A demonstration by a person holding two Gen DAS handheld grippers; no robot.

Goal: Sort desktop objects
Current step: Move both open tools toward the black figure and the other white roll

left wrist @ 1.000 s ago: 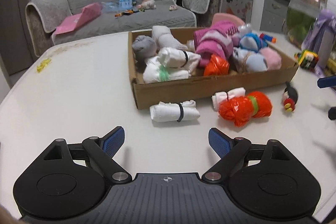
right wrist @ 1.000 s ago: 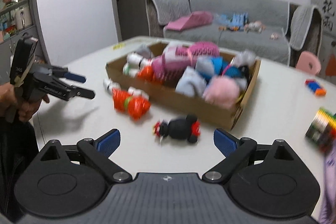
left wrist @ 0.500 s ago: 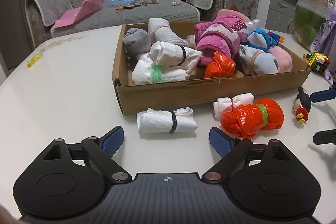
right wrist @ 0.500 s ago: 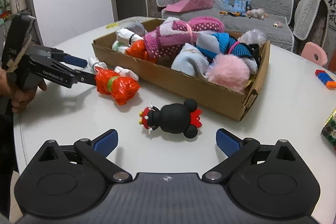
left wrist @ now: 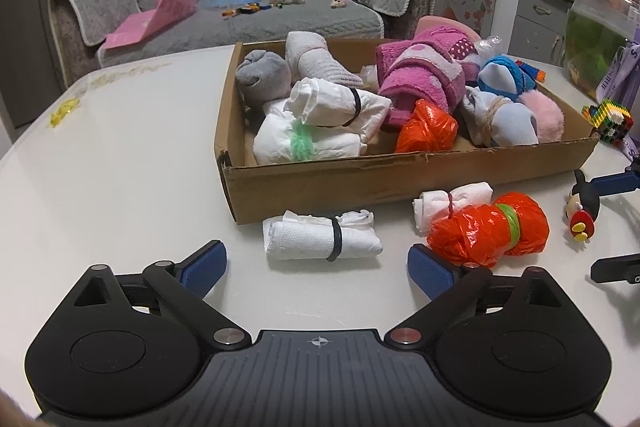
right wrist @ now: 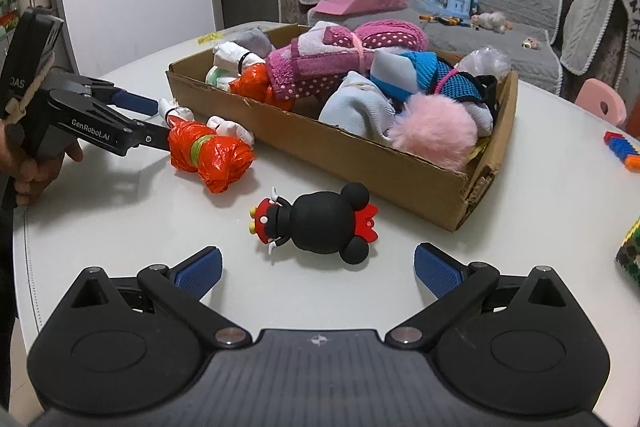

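Note:
A cardboard box (left wrist: 400, 175) full of rolled cloths and bags stands on the white table (left wrist: 120, 167). In front of it lie a white roll with a black band (left wrist: 320, 237), a smaller white roll (left wrist: 452, 203) and an orange bag bundle (left wrist: 492, 231). My left gripper (left wrist: 316, 267) is open, just short of the white roll, its right finger beside the orange bundle. A black mouse toy (right wrist: 320, 223) lies just ahead of my open right gripper (right wrist: 318, 269). The box (right wrist: 360, 159), orange bundle (right wrist: 208, 155) and left gripper (right wrist: 152, 119) show in the right wrist view.
A colourful block cube (left wrist: 610, 119) and a glass jar (left wrist: 600, 47) stand at the table's right. Toy bricks (right wrist: 624, 149) lie at the far right in the right wrist view. A grey sofa (left wrist: 240, 11) with toys is behind the table.
Both grippers have moved forward and lower toward the table. The left closed in on the white roll and orange bundle, the right on the black mouse toy. Both stay open.

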